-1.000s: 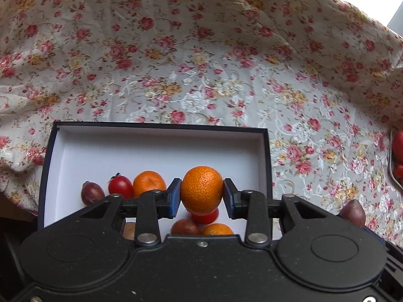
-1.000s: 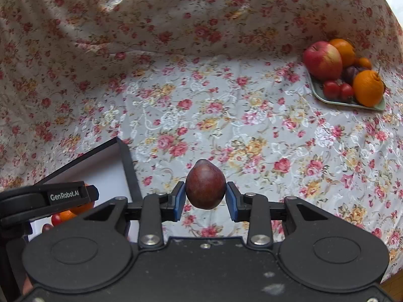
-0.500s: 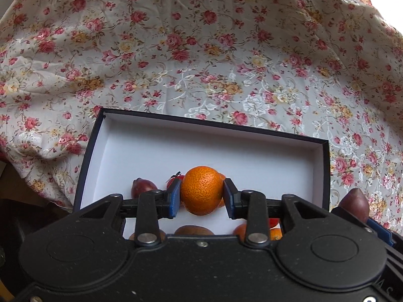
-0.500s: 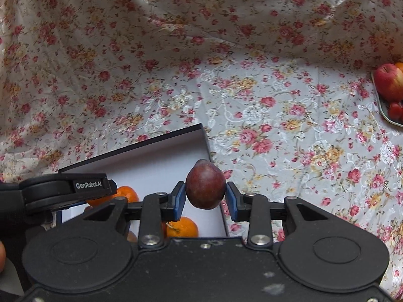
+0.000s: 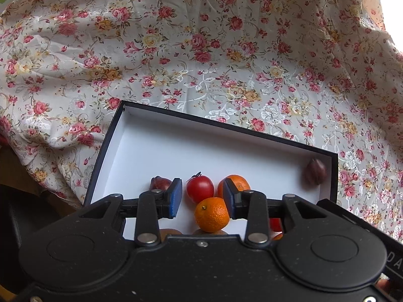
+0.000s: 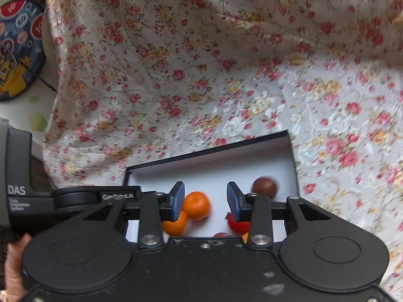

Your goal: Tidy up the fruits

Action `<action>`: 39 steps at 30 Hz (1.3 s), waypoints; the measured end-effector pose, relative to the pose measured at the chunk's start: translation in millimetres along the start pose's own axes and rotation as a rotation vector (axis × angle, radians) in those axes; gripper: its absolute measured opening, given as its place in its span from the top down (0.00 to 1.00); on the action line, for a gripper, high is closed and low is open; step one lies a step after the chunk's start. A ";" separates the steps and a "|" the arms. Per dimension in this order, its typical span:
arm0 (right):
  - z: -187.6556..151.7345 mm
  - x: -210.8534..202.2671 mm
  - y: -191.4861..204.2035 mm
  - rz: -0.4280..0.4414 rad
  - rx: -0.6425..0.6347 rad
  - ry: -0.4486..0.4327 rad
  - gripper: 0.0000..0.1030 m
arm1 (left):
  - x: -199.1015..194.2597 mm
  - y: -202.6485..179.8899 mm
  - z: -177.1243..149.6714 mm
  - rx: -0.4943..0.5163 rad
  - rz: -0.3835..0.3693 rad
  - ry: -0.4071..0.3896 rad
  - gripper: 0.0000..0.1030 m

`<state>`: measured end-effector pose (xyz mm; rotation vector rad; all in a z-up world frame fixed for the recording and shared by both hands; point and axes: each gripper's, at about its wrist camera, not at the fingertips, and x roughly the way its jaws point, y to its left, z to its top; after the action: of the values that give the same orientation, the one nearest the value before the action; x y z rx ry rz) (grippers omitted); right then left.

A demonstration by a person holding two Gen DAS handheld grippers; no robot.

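A black box with a white inside (image 5: 221,125) lies on the flowered cloth and holds several fruits. My left gripper (image 5: 202,198) hangs over it, its jaws opening. An orange (image 5: 212,214) sits loose just below the pads, and neither pad presses on it. Beyond it lie a tomato (image 5: 200,188), a second orange (image 5: 236,182) and a dark red fruit (image 5: 158,183). My right gripper (image 6: 205,201) is over the same box (image 6: 209,152), its jaws opening with nothing between them. A blurred dark plum (image 6: 264,187) lies near the box's right end, also seen as the plum (image 5: 314,175).
The flowered cloth (image 5: 201,50) covers the table and rises behind the box. In the right wrist view the left gripper's body (image 6: 95,196) reaches in from the left, with a hand (image 6: 12,264) below it. A round dartboard (image 6: 17,50) hangs at the far left.
The left gripper has let go of the orange, which now lies in the box. The right gripper swung over the box and released the plum, which is moving near the right end.
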<state>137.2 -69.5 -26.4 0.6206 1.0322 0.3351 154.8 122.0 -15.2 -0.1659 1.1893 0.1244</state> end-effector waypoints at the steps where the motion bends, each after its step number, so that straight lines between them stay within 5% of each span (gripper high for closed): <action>1: 0.8 1.8 -1.6 -0.013 0.037 0.013 0.60 | -1.2 -0.5 -1.3 0.004 0.002 -0.008 0.56; 10: -8.6 -7.2 6.8 -0.210 -0.078 -0.021 0.60 | -24.9 -6.3 -23.4 0.067 0.039 -0.129 0.55; 18: -47.4 -24.7 19.5 -0.408 -0.297 -0.152 0.60 | -49.8 -0.9 -53.8 0.078 0.104 -0.221 0.54; 22: -71.2 -33.5 13.7 -0.389 -0.337 -0.229 0.60 | -53.5 -1.4 -70.9 0.091 0.109 -0.218 0.54; 29: -85.8 -40.1 2.2 -0.332 -0.305 -0.180 0.55 | -59.3 -4.5 -99.2 0.133 0.109 -0.242 0.54; 33: -99.3 -47.2 -1.4 -0.337 -0.313 -0.184 0.45 | -63.4 -6.2 -112.1 0.155 0.114 -0.270 0.54; 39: -117.7 -56.3 -6.9 -0.392 -0.296 -0.203 0.42 | -62.9 -5.5 -128.3 0.148 0.124 -0.293 0.54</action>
<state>6.9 -67.4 -34.5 0.1727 0.8639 0.0739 15.7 91.1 -2.9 0.0560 0.9118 0.1626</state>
